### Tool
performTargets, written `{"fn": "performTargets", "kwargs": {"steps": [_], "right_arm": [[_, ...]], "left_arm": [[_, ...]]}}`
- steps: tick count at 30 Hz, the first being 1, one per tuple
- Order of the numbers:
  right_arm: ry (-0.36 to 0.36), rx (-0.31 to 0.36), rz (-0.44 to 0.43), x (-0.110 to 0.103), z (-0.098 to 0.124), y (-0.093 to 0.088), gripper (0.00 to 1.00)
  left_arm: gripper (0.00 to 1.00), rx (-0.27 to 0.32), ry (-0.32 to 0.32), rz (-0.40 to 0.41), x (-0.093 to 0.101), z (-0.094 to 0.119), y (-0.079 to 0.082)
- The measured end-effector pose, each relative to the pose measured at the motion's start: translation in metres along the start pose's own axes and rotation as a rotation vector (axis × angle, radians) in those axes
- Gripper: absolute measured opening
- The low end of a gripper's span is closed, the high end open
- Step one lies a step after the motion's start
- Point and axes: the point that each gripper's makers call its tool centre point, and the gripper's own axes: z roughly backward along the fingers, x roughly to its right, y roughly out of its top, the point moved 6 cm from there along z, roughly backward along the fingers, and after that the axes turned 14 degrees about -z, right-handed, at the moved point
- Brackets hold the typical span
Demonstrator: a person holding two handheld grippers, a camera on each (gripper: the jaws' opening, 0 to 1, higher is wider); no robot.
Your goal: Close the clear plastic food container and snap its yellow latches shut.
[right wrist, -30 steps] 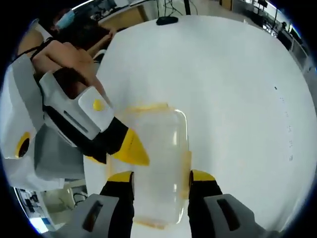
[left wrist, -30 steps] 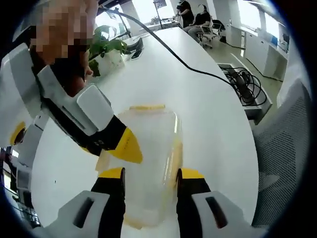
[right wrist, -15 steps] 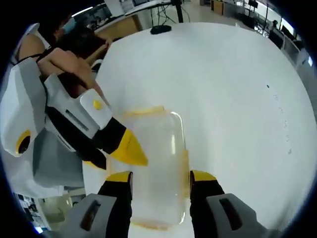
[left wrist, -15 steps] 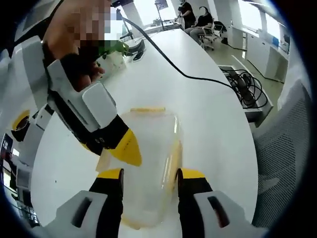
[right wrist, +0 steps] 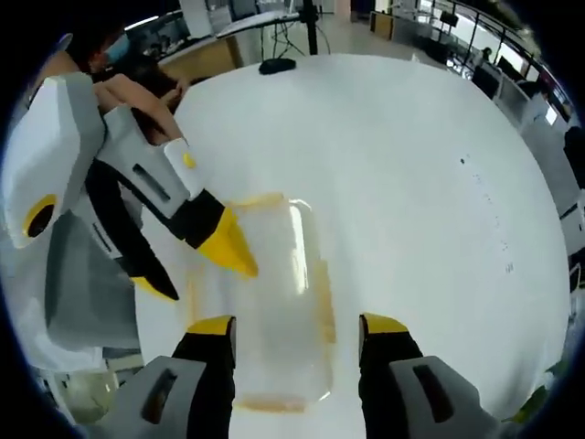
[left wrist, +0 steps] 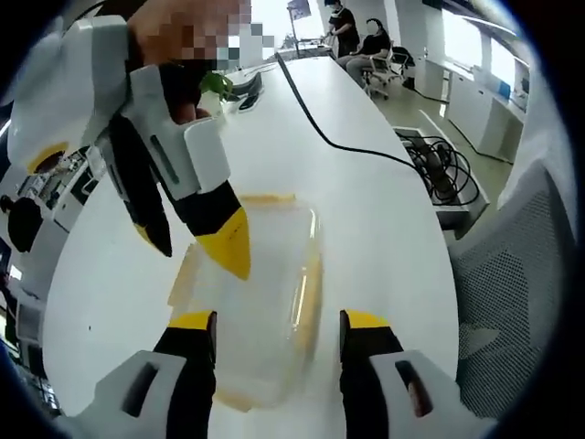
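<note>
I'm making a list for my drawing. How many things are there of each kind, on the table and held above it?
Clear plastic food container: 1
Hand-held grippers, the left hand-held gripper and the right hand-held gripper: 2
Black cable on the white table: 1
Green plant: 1
Total: 5

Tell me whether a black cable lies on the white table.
Yes, a black cable runs across the white table beyond the container.

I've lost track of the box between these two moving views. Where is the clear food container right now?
The clear food container lies on the white table, straight ahead between the left tool jaws, with the right tool's yellow tip over its left edge.
</note>
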Motion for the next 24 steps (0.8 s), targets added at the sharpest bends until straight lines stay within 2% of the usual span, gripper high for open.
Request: {"fn": "performTargets", "kwargs": {"steps": [4, 11, 24], "right_arm": [[0.0, 0.014, -0.005, -0.003, 0.003, 0.0, 0.55], [-0.013, -0.001, 0.02, -0.009, 0.007, -0.004, 0.58], [-0.067, -0.035, 0.071, -0.022, 0.01, -0.028, 0.66]], "left_arm": [[0.6, 0.004, 0.006, 0.015, -0.006, 0.005, -0.003], [0.63, 0.0, -0.006, 0.015, -0.01, 0.006, -0.011], [0.74, -0.04, -0.023, -0.021, -0.021, 0.004, -0.024]]}}
